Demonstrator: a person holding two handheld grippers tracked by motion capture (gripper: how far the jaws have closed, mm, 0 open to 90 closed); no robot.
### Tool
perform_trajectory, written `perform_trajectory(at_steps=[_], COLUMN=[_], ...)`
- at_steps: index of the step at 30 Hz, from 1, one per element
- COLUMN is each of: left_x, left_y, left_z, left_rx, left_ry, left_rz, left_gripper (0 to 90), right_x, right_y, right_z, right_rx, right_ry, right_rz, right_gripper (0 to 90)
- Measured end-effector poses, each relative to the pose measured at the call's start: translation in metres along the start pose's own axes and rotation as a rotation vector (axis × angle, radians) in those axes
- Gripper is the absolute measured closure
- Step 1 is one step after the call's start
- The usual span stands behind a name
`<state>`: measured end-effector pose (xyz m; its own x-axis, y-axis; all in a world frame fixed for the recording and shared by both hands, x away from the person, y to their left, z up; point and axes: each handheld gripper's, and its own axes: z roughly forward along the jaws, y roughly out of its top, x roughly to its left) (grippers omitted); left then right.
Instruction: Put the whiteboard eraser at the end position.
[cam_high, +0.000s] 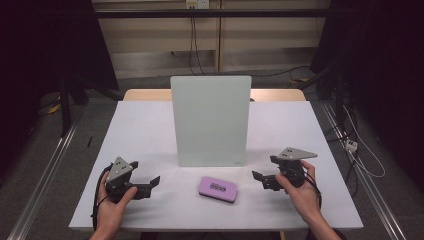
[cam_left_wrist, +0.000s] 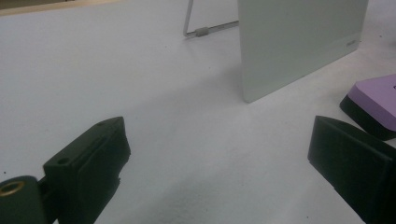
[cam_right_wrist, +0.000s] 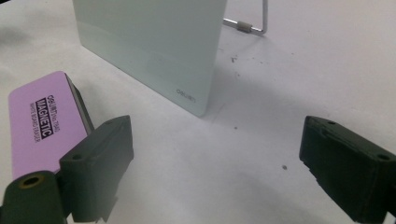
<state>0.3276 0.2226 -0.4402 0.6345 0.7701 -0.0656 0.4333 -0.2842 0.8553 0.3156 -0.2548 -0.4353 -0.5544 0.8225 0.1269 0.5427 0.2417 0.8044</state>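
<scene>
two matte black, blocky two-jaw grippers are seen low in the high view: the left gripper (cam_high: 150, 183) at lower left, the right gripper (cam_high: 260, 178) at lower right. each is topped by a grey three-cornered plate dotted with small dark holes, and a black cable is trailed from each. bare hands and forearms are shown at the bottom edge. in the gripper views, thick black jaws with small screw holes and a brass-coloured insert at lower left are seen.

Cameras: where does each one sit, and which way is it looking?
High view: above the person's side, looking down on the table; both hands and each hand-held gripper show.
Left gripper view: rides that gripper, facing the board; black jaws apart.
Right gripper view: likewise, facing the board; jaws apart.
All share the purple eraser.
</scene>
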Motion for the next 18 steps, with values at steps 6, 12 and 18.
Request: perform_trajectory(at_steps=[6, 12, 18], left_x=[0.000, 0.000, -0.001], left_y=[0.000, 0.000, 0.000], left_z=[0.000, -0.002, -0.002], left_rx=[-0.007, -0.005, -0.006], left_ry=[0.002, 0.006, 0.005], left_rz=[-0.004, -0.001, 0.000], left_gripper=[4.9, 4.9, 4.9], right_x=[-0.009, -0.018, -0.022], right_y=[-0.007, -0.016, -0.025], right_z=[-0.008, -0.014, -0.021], right_rx=[-0.018, -0.020, -0.026], right_ry=[-0.030, -0.060, -0.075], right_rz=[0.030, 0.051, 0.075], right_gripper=[10.3, 10.3, 10.4])
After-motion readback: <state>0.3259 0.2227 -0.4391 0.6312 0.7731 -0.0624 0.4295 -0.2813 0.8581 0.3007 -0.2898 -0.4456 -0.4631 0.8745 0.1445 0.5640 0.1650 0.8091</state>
